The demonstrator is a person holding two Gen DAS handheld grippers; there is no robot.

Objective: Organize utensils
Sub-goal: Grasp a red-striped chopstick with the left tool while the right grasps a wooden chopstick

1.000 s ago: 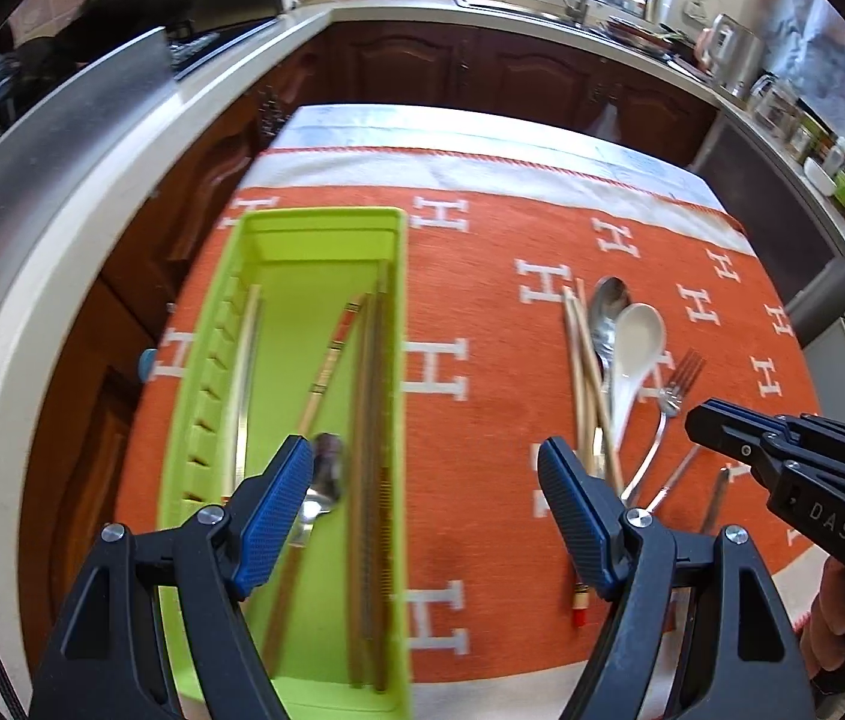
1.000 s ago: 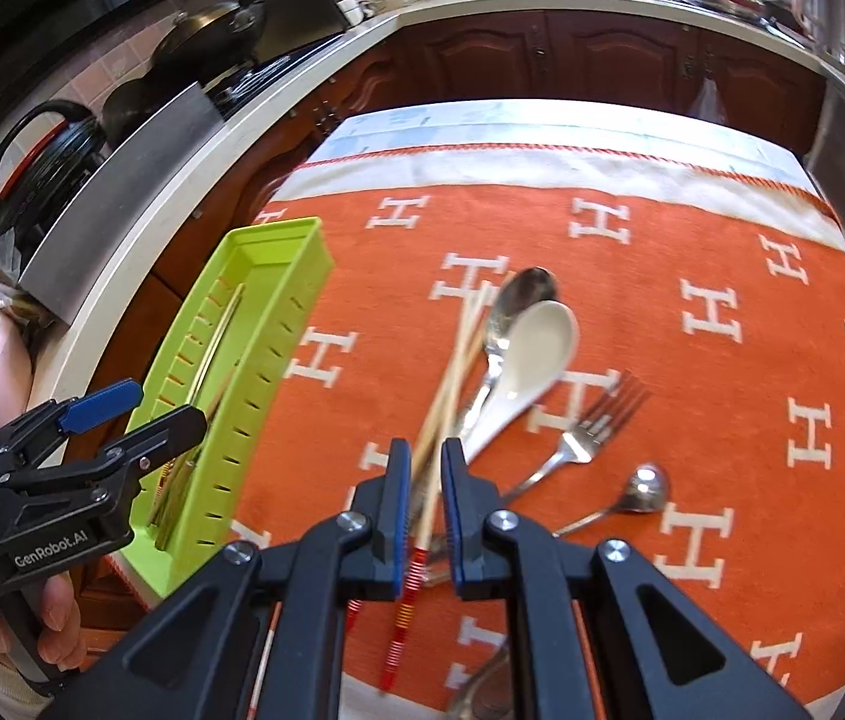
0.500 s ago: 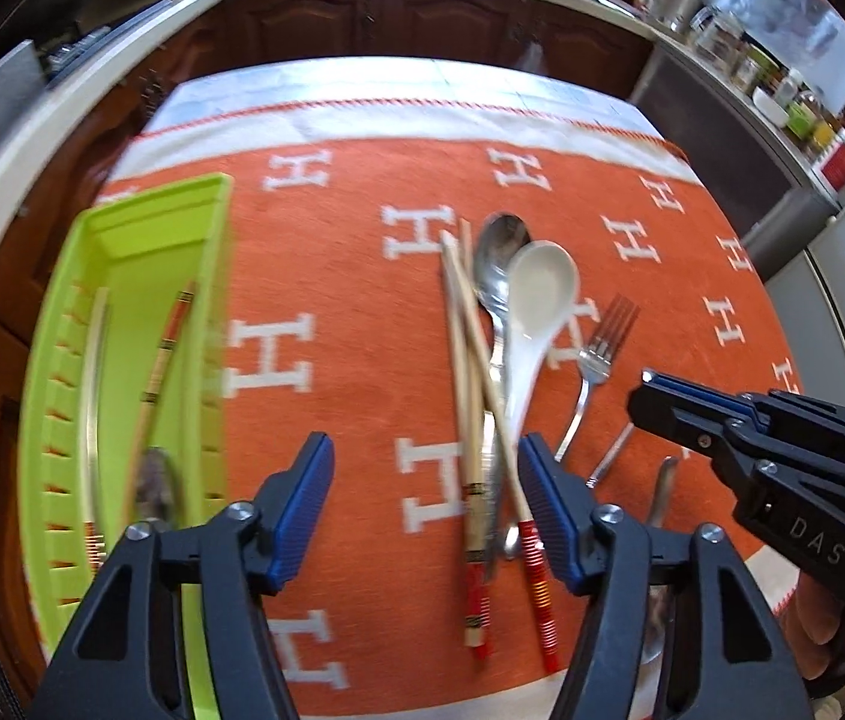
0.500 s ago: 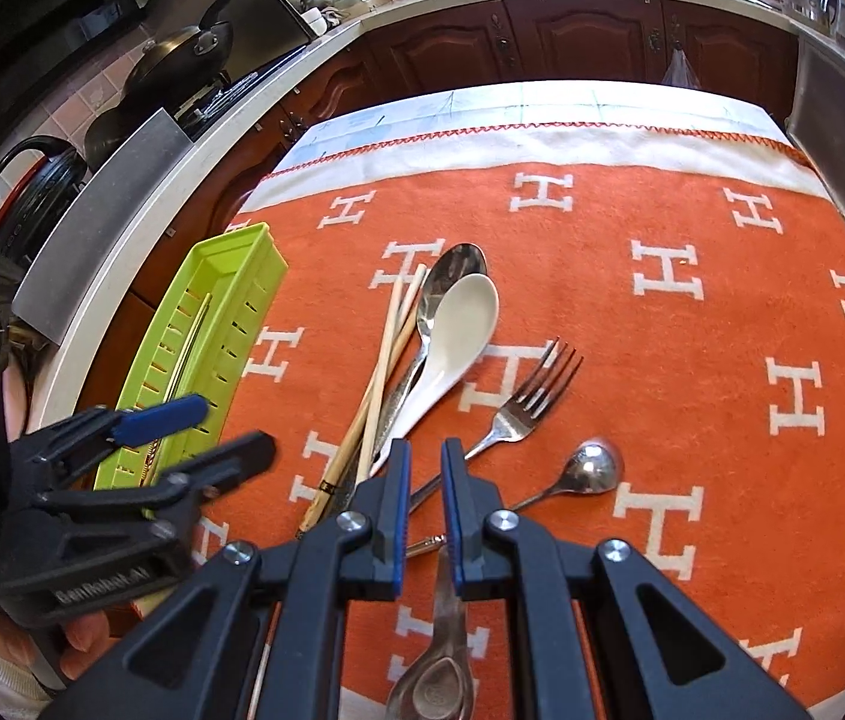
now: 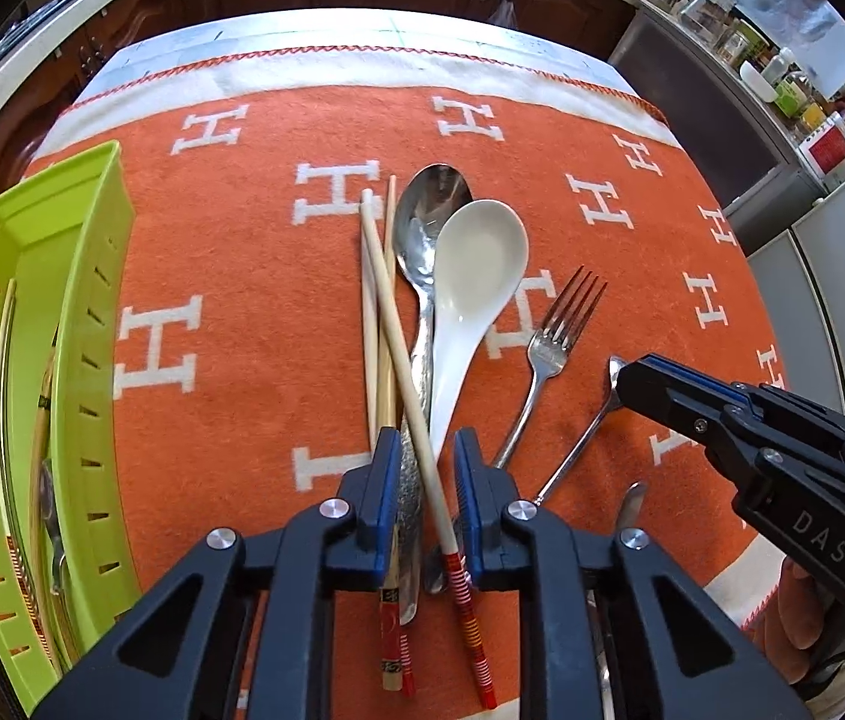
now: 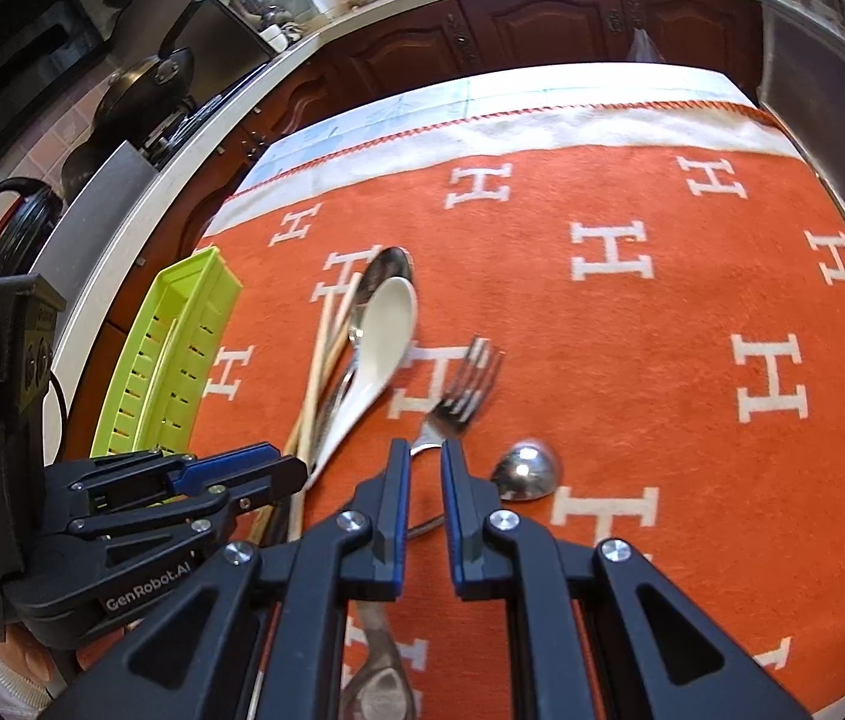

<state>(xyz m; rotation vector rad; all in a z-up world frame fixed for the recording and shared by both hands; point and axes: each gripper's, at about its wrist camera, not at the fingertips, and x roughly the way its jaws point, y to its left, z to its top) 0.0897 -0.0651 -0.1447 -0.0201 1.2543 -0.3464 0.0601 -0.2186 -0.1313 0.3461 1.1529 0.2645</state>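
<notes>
In the left wrist view, the left gripper (image 5: 422, 468) sits at the lower centre of the frame, and its jaws have just been closing, drawn in around the handle ends of the bundle on the orange cloth (image 5: 230, 252). Between the blue pads lie a crossing chopstick (image 5: 398, 354) with a red-striped end, the patterned handle of the metal spoon (image 5: 422, 252) and the tail of the white ceramic spoon (image 5: 476, 276). A gap remains beside the right pad, so I cannot tell whether the pads are pressing on anything. A second, red-ended chopstick (image 5: 385, 360) runs along the left pad. To the right of the bundle a fork (image 5: 554, 342) lies with its tines toward the upper right. The green utensil tray (image 5: 86, 324) stands along the left edge of the frame, with a few long utensils inside. The right gripper (image 5: 662, 390) enters from the right edge, above a small spoon (image 5: 578, 444). In the right wrist view the right gripper (image 6: 422, 468) is at lower centre, its jaws drawn almost together with a narrow slot between them and nothing clearly pinched; the fork's (image 6: 458, 396) handle runs beneath them.
</notes>
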